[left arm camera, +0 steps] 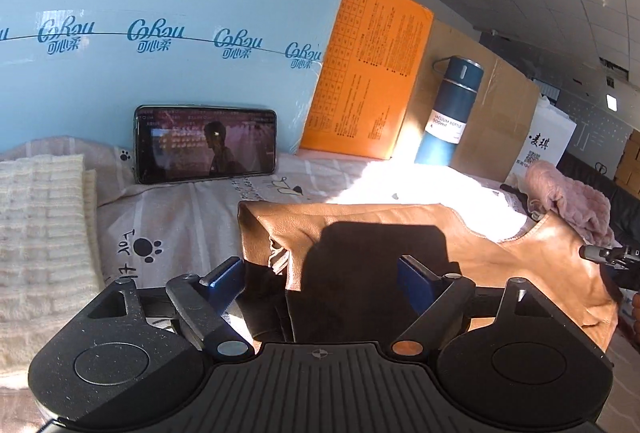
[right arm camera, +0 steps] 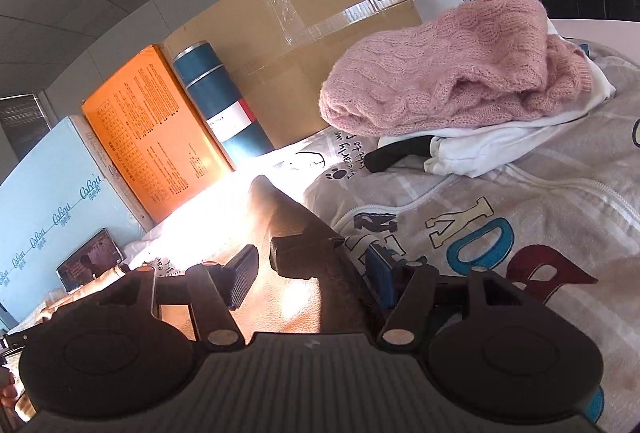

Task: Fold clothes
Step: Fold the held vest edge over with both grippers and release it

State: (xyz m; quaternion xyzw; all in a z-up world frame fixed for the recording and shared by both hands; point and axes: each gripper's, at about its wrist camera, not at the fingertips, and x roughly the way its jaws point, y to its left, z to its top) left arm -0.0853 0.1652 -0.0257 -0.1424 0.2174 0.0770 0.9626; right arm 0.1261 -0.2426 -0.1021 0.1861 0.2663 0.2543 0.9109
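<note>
We note the left wrist view alone gives the cream knit towel [left arm camera: 44, 233] at nine o'clock and the phone [left arm camera: 205, 144] full on, propped against the blue box [left arm camera: 160, 13] at eleven. The right wrist view alone gives the pink sweater [right arm camera: 444, 73] heaped on a white garment [right arm camera: 500, 149] at one o'clock, and the lettered hoodie [right arm camera: 520, 233] spread at three. Both show the orange box [left arm camera: 368, 81], the blue bottle [left arm camera: 448, 109] and the brown carton [right arm camera: 304, 45]. The tan garment [left arm camera: 400, 233], the piece in work, lies on the printed sheet [left arm camera: 180, 217] straight ahead of the left gripper [left arm camera: 322, 279]; its jaws stand wide, cloth between them, neither pad pressing. The right gripper [right arm camera: 312, 273] is parted, a shadowed fold of the tan garment [right arm camera: 304, 233] rising between the pads; no pad clamps it.
</note>
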